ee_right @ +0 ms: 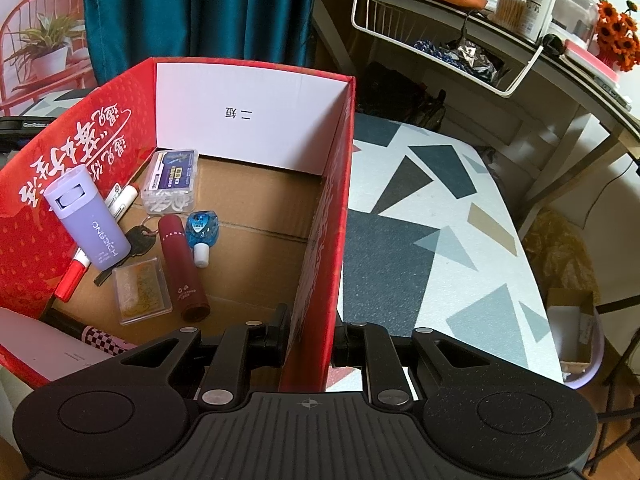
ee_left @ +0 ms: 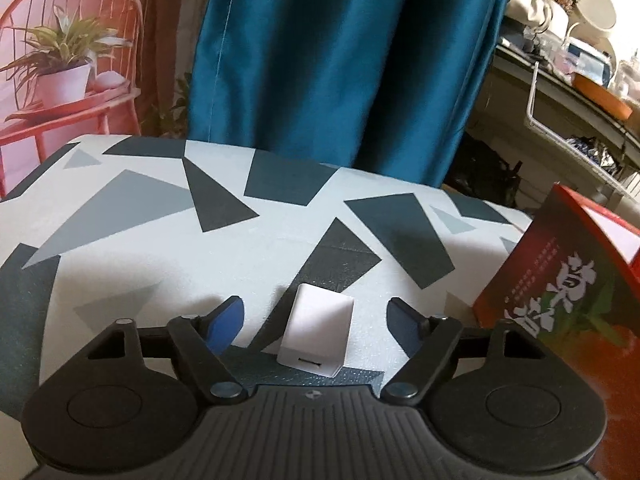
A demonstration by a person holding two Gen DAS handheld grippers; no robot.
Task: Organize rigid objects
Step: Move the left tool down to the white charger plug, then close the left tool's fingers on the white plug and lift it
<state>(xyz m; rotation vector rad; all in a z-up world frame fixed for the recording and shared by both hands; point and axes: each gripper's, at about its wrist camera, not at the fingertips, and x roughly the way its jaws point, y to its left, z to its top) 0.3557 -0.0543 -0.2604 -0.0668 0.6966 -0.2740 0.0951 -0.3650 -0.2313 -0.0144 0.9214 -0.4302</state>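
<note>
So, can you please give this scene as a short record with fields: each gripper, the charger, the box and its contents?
left gripper: open, around the charger, pads not touching it
charger: white, on the table, outside the box
right gripper: shut on the box wall
box: red, open top, on the table
box contents: purple case, maroon tube, blue bottle, keys, clear boxes, pens

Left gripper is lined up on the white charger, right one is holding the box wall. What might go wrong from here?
1. The white USB charger lies skewed between the open left gripper; closing may twist or squirt it out.
2. The right gripper pinches only the thin wall of the red cardboard box; pulling could bend it or tip the box.
</note>
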